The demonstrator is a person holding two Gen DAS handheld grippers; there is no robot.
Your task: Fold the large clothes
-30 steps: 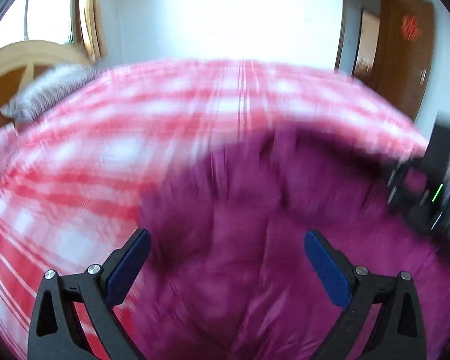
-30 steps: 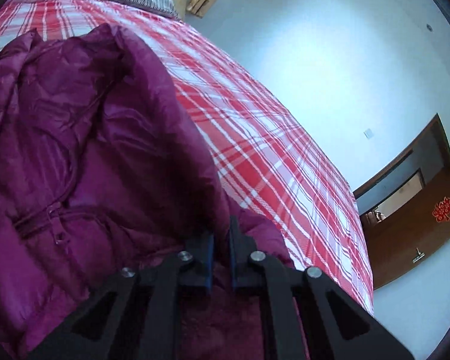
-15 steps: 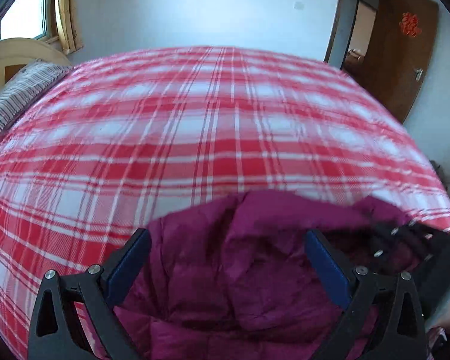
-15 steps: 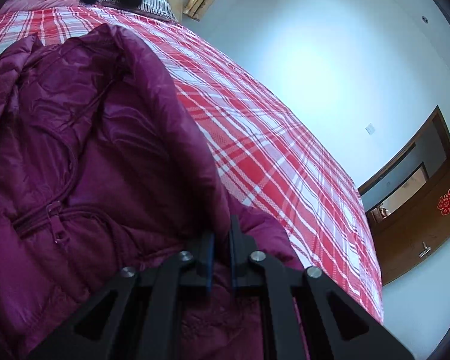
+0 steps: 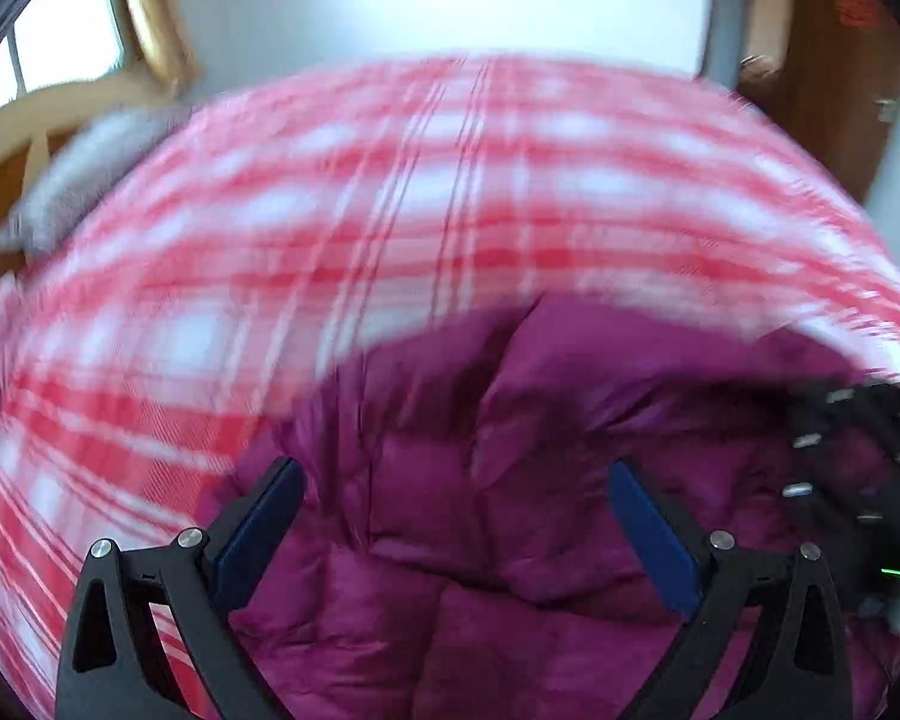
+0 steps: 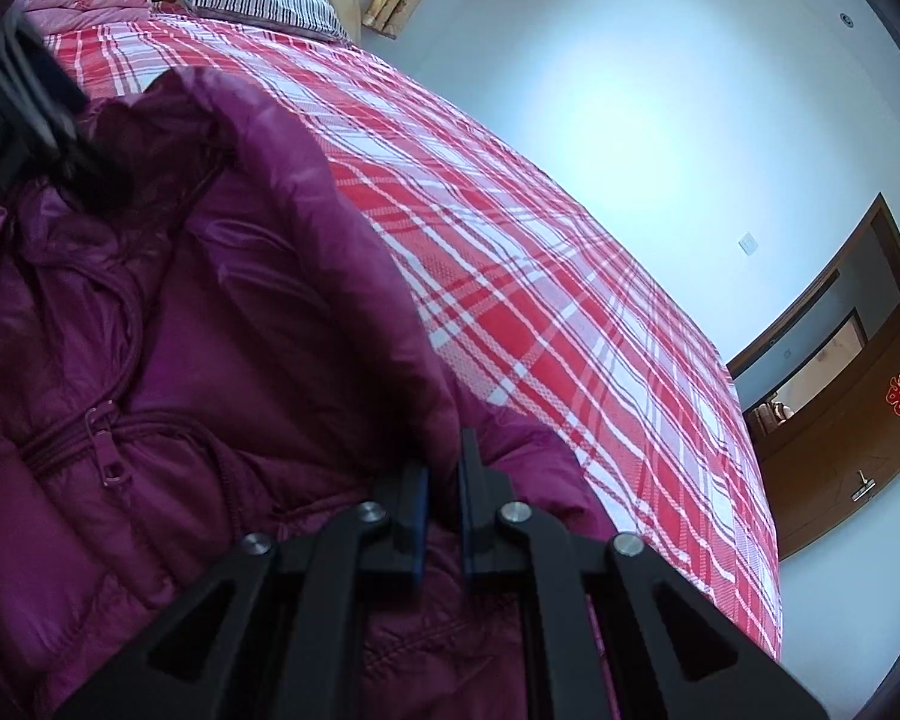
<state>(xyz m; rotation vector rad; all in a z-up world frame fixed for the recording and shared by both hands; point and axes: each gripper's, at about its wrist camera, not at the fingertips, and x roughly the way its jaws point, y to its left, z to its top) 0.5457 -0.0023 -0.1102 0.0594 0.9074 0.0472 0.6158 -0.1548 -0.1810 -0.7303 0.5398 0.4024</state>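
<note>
The big purple puffy jacket (image 6: 168,372) lies on the bed (image 6: 540,276), on the red and white check sheet. In the right wrist view it fills the side from 7 to 11 o'clock, and the sheet runs off toward 3 o'clock.

The right claw (image 6: 444,504) is pinched tight on a thick fold of the jacket edge. The left claw (image 5: 456,534) is wide open and holds nothing. It hangs just over the jacket, with the puffy cloth showing between its two blue pads (image 5: 258,528). The left wrist view is smeared, so I think that claw is moving fast.

What could go wrong? The jacket looks shiny and slippery. If the right claw pulls hard, the fat fold may slide out of its pinch and flop down. If the left claw shuts while it moves this fast, it may grab the wrong bit, or grab the sheet too and drag it up. The zipper pull (image 6: 111,468) hangs loose at 8 o'clock and may catch. The two claws are near each other, so they may bump. The jacket is puffy, so a fold may spring open.
</note>
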